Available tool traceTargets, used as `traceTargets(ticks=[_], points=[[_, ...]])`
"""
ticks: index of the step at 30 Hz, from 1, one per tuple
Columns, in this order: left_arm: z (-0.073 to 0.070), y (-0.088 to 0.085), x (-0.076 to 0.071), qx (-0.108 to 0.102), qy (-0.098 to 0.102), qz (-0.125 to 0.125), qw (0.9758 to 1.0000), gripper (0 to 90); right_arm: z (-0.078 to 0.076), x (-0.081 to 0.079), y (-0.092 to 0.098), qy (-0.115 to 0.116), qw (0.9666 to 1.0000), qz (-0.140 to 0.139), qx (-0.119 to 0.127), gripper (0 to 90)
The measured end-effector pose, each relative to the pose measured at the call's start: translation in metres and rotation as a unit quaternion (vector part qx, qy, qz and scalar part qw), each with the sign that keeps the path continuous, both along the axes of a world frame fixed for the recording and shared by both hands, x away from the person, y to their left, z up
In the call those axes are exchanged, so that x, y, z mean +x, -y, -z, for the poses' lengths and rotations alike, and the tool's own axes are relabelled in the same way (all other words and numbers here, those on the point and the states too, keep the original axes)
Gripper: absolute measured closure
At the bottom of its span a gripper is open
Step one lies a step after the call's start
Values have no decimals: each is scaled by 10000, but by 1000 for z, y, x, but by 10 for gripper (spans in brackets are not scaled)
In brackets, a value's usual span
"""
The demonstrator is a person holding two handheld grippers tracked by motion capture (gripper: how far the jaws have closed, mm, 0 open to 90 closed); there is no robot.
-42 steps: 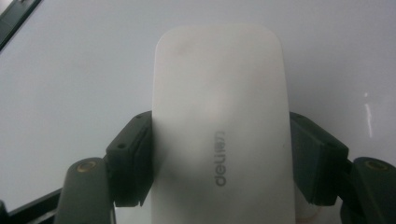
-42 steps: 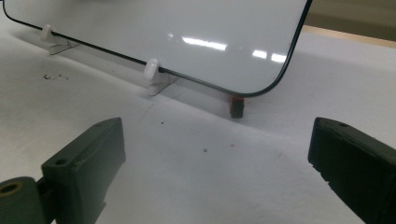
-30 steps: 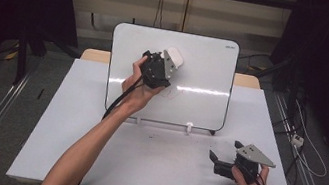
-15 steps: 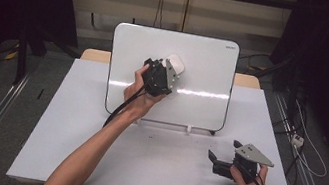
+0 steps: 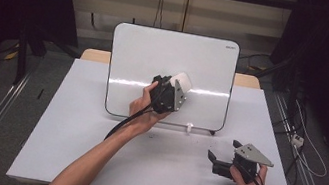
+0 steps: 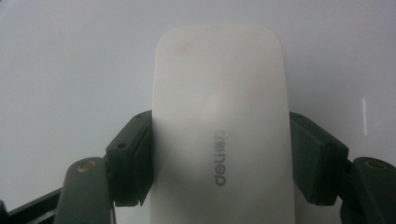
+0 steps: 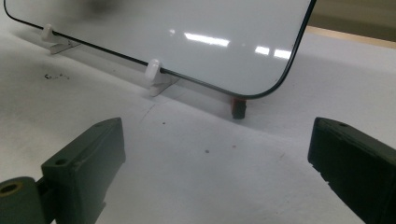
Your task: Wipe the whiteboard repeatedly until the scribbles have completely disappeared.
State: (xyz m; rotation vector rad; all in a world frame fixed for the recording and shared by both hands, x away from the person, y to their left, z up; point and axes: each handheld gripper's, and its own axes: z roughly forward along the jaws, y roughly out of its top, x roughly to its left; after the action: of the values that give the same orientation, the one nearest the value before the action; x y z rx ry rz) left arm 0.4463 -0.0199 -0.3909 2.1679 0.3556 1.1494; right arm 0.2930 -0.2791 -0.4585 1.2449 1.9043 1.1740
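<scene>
On the table (image 5: pixel 90 161), one left tool (image 5: pixel 178 89) clamps one eraser (image 6: pixel 219 130) against one whiteboard (image 5: pixel 157 61); one right tool (image 5: pixel 222 158) gapes wide.

From my seat, the white eraser (image 6: pixel 219 130) runs off the bottom edge between the left gripper's (image 6: pixel 222 158) fingers, so I can't see its lower end or whether its far face touches the whiteboard (image 6: pixel 70 56) beyond. Ahead of the right gripper's (image 7: pixel 215 158) fingers, the board's top is cut off, with a blurred dark smudge there.

White table (image 5: pixel 90 161), whiteboard (image 5: pixel 148 54) standing on it
</scene>
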Motion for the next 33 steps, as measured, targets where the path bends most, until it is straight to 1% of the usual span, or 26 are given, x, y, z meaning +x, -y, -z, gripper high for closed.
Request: traceTargets(ticks=[1,2,6,7,12,13,16,18,19,20,21,23,25,27,28,29,30,31,33], points=[[0,0,1,-13,-16,16,10000,311,0,0,0,0,10000,0,0,41],[-1,0,2,-11,-101,31,9999,310,0,0,0,2,10000,-2,1,41],[-5,-3,6,-105,-156,44,9998,310,0,-1,1,5,10000,16,9,41],[-6,-3,7,-129,-131,51,9998,310,0,-1,2,4,10000,28,12,40],[-18,-7,17,-185,-116,-60,9997,310,0,-1,3,9,10000,28,27,40],[-21,-8,20,-196,-160,-81,9996,310,0,-1,3,8,10000,24,27,40],[-29,-12,26,-153,-137,-123,9997,310,0,-1,3,5,10000,27,38,40],[-34,-15,31,-207,-129,-173,9996,310,0,-1,3,6,10000,24,35,40],[-36,-17,34,-291,-143,-216,9992,310,0,-1,3,5,10000,25,34,40],[-38,-18,35,-288,-125,-232,9992,310,0,-1,3,6,10000,23,34,40],[-37,-18,35,-293,-140,-245,9992,310,0,-1,3,3,10000,26,31,40],[-35,-15,33,-280,-54,-280,9992,310,0,-1,3,6,10000,26,28,40],[-35,-16,33,-285,-82,-277,9992,310,0,-1,3,17,10000,30,27,40],[-31,-13,31,-263,-100,-248,9993,310,0,-2,2,24,10000,21,21,40],[-30,-11,29,-188,-109,-208,9995,310,0,-2,2,25,10000,8,21,40],[-27,-9,26,-158,-103,-175,9997,310,-1,-2,1,22,10000,1,27,39],[-24,-5,23,-93,-71,-115,9999,310,0,-2,1,16,10000,-6,25,40],[-22,-3,20,-60,-105,-81,9999,310,0,-2,1,16,10000,-6,25,40],[-15,2,14,40,-70,-4,10000,310,-1,-1,0,33,10000,-11,14,40]])
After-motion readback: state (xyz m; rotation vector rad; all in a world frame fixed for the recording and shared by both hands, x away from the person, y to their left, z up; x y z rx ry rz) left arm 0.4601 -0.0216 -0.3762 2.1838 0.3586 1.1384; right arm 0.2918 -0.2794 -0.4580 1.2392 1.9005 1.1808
